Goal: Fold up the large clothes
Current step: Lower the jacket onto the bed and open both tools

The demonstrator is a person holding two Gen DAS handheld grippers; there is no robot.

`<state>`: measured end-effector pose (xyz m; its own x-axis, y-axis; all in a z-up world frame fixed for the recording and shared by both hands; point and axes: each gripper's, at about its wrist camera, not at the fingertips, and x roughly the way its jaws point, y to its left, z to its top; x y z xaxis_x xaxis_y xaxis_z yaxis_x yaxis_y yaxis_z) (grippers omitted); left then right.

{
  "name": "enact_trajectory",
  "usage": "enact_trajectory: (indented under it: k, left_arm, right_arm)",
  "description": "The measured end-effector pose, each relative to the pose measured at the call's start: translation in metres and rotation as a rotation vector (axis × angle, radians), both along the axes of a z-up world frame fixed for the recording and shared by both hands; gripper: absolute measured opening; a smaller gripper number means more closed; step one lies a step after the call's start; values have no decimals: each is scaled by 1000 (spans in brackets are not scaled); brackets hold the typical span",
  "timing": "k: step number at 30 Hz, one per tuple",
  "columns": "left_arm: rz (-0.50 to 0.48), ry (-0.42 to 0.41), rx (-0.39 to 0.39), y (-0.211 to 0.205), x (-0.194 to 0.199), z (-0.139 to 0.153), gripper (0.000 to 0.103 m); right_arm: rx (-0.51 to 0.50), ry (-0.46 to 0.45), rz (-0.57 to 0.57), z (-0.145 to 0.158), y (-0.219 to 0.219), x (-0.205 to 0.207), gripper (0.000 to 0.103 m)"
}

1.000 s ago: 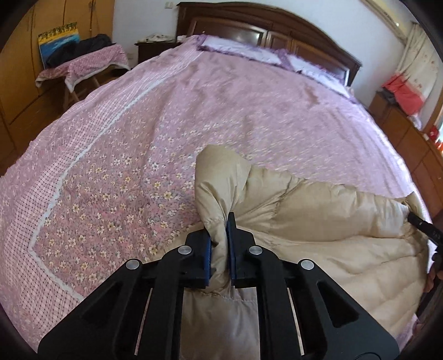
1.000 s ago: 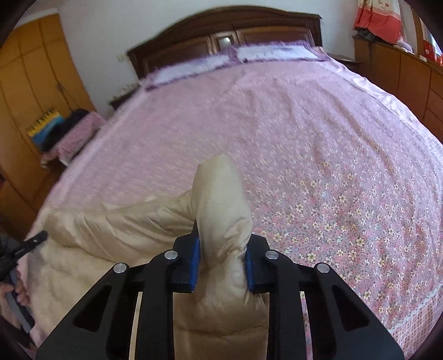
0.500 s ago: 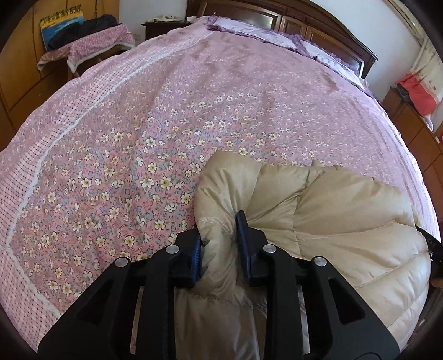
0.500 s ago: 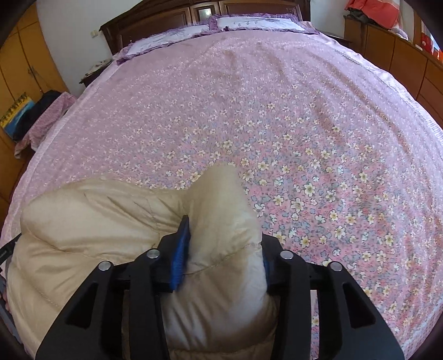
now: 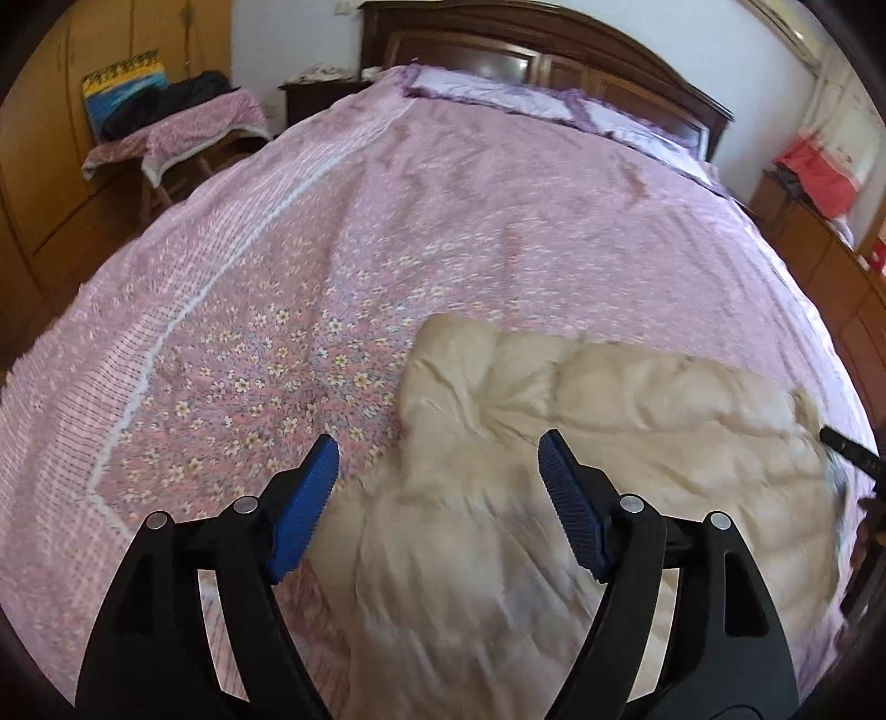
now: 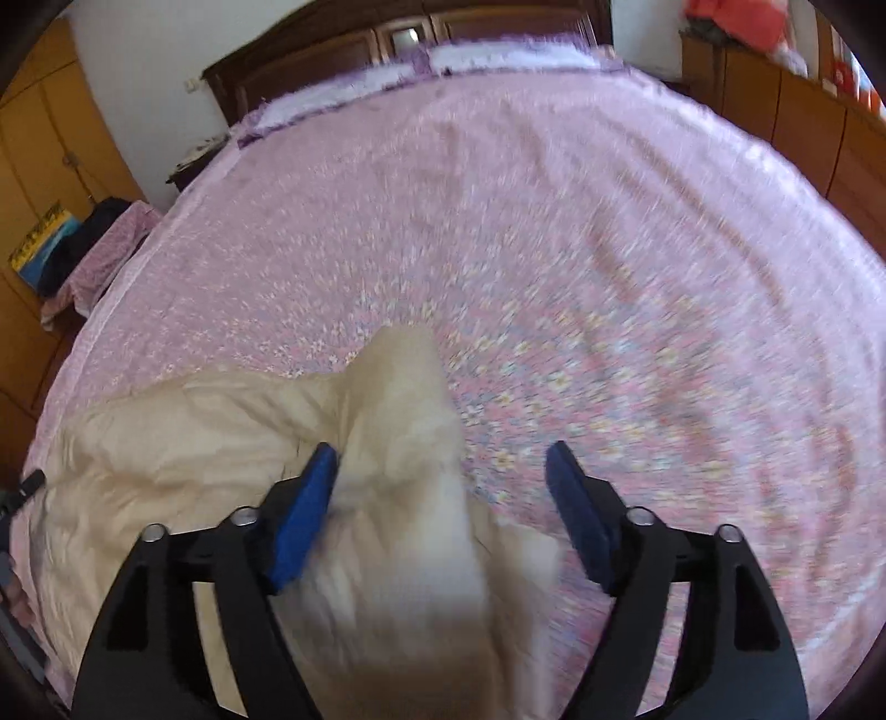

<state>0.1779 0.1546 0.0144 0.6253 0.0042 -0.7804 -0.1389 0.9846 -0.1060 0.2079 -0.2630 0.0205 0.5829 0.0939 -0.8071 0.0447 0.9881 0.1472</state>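
Dark wooden headboard (image 5: 554, 61), white wall (image 5: 293, 33), orange wardrobe (image 6: 39, 144).

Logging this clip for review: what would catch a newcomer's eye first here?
A puffy beige down jacket lies crumpled at the near end of a big bed with a pink floral bedspread. The left gripper and right gripper are opening above it, blue-padded fingers no longer clamping the fabric.

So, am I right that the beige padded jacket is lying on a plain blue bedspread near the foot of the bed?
Not quite: the bedspread is pink with a small floral print, not plain blue, as the left wrist view shows. The beige padded jacket does lie near the foot of the bed.
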Motion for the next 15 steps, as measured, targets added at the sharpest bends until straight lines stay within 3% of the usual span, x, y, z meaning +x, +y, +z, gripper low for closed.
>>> enact_trajectory:
  k: [3, 15]
  left_arm:
    - [-26, -19, 21, -8, -16, 15, 80]
    - [-160, -18, -10, -69, -75, 35, 80]
  right_arm:
    - [-35, -42, 7, 22, -10, -24, 82]
    - [139, -26, -20, 32, -27, -103, 85]
